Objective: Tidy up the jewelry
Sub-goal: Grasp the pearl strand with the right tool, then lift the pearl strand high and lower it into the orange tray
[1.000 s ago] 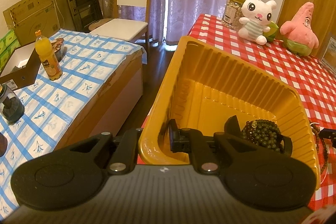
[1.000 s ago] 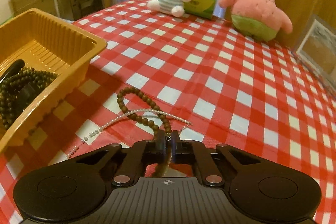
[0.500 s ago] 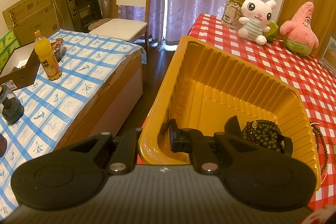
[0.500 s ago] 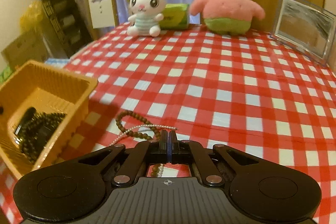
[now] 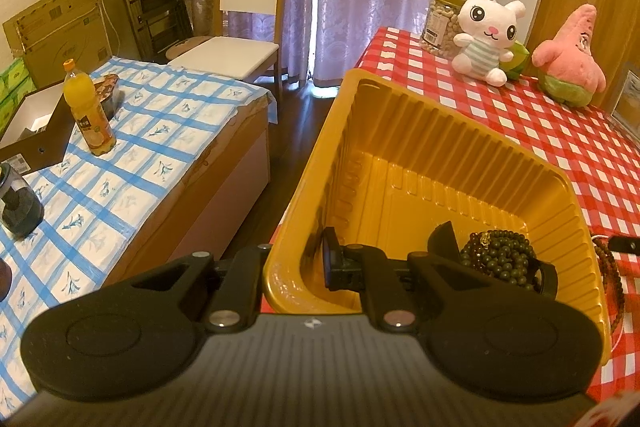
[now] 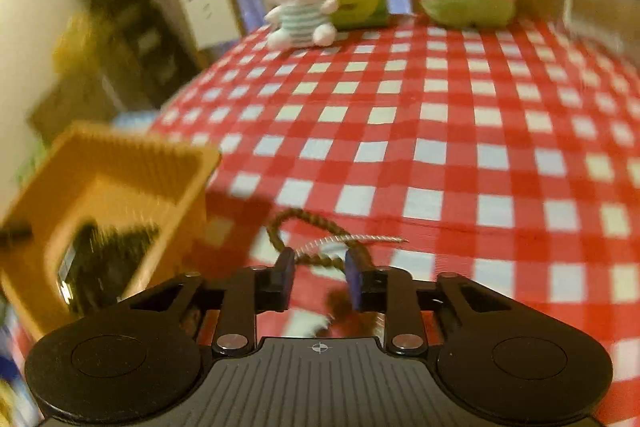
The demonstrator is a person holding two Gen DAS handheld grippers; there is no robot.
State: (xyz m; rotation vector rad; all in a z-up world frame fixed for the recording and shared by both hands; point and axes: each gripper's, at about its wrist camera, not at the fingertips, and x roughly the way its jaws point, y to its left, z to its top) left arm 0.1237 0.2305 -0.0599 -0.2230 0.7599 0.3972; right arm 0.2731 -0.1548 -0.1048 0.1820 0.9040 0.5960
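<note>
Left gripper [image 5: 298,263] clamps the yellow tray [image 5: 460,131] wall.
Right gripper [image 6: 320,273] stands parted over the brown bead strand [image 6: 316,259] between its fingers.

1 tray [image 5: 400,131], 12 o'clock of L cam. 3 bead strands: 1 dark [image 5: 500,259] in tray, 1 brown [image 6: 316,223] & 1 pearl [image 6: 360,239] on cloth. 2 plush toys [image 6: 300,11], 12 o'clock. 1 jar [image 5: 440,19], 1 bottle [image 5: 88,111], 1 chair [image 5: 244,11].

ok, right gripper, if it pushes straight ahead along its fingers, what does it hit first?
Probably the brown bead strand and thin pearl chain lying on the checked tablecloth just past the open right gripper. The frame is blurred, so depth is uncertain.
</note>
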